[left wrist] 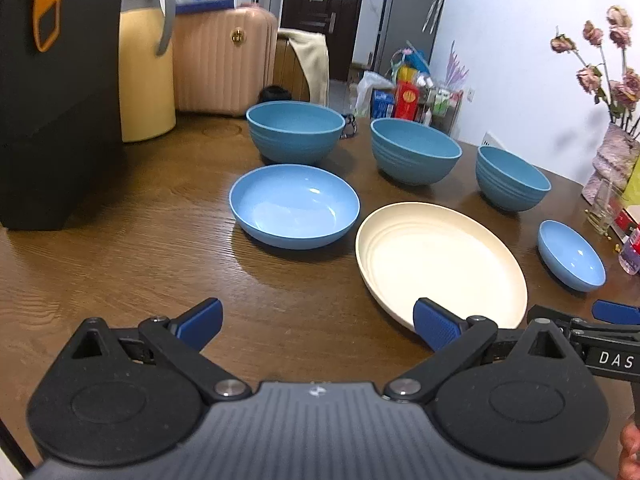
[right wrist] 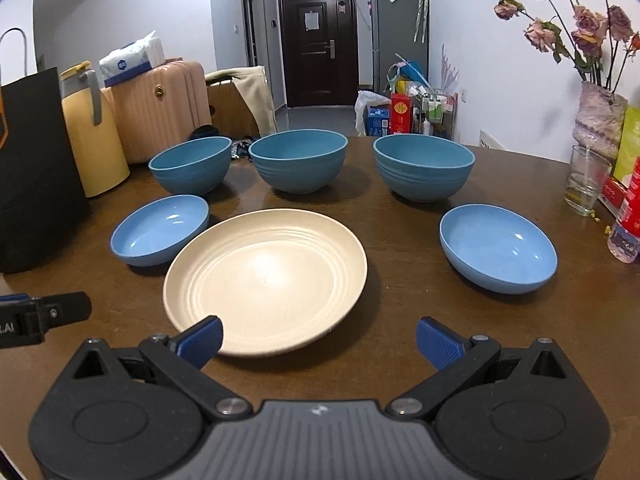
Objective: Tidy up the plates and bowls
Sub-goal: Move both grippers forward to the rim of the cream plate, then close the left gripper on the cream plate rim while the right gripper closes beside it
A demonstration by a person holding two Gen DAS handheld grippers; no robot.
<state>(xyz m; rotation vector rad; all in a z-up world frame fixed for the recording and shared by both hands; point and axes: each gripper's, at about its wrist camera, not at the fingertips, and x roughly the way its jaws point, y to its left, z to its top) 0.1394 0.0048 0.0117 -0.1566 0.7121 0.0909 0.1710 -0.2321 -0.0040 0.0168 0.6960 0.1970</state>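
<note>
Both grippers, left gripper (left wrist: pixel 316 326) and right gripper (right wrist: pixel 318 340), gape empty; the stiff, light cream plate (right wrist: pixel 264 276) near the table's (right wrist: pixel 400 320) front edge likely wants a rim pinch.

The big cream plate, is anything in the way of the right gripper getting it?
Nothing visible: the right gripper hangs open at the near rim of the round cream plate, with only bare brown wooden table beside it.

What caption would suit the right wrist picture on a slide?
Open right gripper hovers before a cream plate, flanked by two shallow blue dishes, three deep blue bowls behind.
</note>
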